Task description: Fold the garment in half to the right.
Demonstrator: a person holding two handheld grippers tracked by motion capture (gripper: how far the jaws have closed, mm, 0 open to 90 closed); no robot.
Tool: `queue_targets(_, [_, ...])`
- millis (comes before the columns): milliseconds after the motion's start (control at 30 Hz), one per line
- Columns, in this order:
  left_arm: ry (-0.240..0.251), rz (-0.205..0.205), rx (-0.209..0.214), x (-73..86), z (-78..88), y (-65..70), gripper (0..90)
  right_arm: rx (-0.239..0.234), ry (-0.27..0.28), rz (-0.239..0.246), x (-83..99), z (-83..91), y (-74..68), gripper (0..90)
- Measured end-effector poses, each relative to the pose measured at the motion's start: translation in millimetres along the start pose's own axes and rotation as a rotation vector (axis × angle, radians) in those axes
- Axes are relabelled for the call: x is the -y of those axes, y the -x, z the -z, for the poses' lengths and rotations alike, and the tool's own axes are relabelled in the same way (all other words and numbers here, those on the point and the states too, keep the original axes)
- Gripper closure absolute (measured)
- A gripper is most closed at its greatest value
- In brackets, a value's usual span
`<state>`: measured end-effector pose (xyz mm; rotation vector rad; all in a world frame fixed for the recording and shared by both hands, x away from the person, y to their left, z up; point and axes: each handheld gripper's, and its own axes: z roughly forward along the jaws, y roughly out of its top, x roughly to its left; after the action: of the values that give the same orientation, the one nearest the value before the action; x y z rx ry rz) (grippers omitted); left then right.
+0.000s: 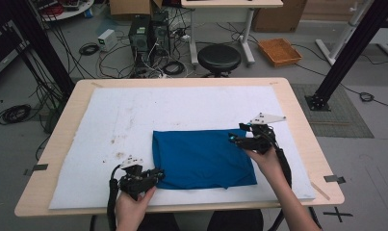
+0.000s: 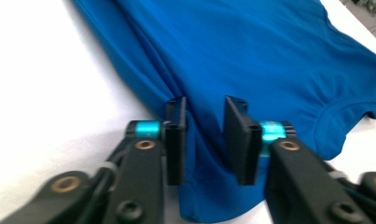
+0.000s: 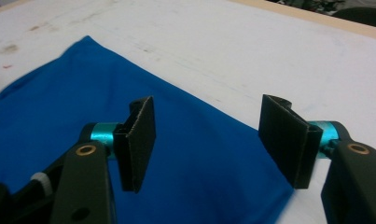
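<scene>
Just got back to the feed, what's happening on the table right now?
A person is working a folded blue T-shirt on the white mat with a handheld gripper in each hand. The left gripper sits at the shirt's near-left corner, a ridge of fabric between its jaws, though a gap shows beside the pads, so no firm pinch yet. The right gripper hovers wide open over the far-right corner.

a light wooden table [image 1: 297, 108] carries a stained white mat [image 1: 134, 110]; a folded blue shirt [image 1: 201, 159] lies on the mat.
</scene>
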<state>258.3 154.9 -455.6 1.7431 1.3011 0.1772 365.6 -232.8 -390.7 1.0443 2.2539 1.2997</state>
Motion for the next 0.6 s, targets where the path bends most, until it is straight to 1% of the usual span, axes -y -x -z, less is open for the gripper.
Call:
queue_targets(33, [0.001,-0.006,-0.008,-0.2,-0.8,1.3,74.8,-0.005,-0.001,0.002,-2.4,-3.0,-3.1,39.1])
queue_targets(133, [-0.001,-0.01,-0.01,-0.8,-1.9,2.0,77.2,-0.034,0.005,0.013,-14.2,-18.5,-18.6,45.8])
queue_targets(200, [0.002,-0.012,-0.009,-0.8,-2.0,2.0,77.7,-0.042,0.003,0.022,-22.7,-31.9,-30.0,50.1])
queue_targets(233, [0.0,-0.014,-0.011,-0.7,-1.9,2.0,77.7,-0.043,-0.007,0.03,-27.4,-38.9,-36.4,52.2])
queue_targets(300, [0.003,-0.015,-0.008,-0.6,-2.0,2.0,77.9,-0.054,-0.018,0.049,-37.1,-54.7,-48.1,54.4])
queue_targets(367, [0.006,-0.009,-0.005,-0.5,-2.0,1.8,78.0,-0.081,-0.025,0.043,-46.5,-69.8,-58.6,56.2])
queue_targets(467, [0.008,-0.009,-0.004,-0.2,-1.7,1.3,77.9,-0.101,-0.042,0.057,-60.8,-92.5,-73.6,57.0])
queue_targets(500, [0.01,-0.009,-0.003,0.0,-1.7,1.4,77.9,-0.109,-0.047,0.051,-65.0,-99.8,-78.6,57.1])
queue_targets(533, [0.005,-0.018,-0.001,0.0,-1.2,0.7,78.0,-0.114,-0.055,0.052,-69.0,-107.4,-83.2,57.1])
queue_targets(600, [0.008,-0.016,-0.002,0.0,-1.1,0.3,78.0,-0.125,-0.078,0.058,-75.4,-123.4,-92.2,57.7])
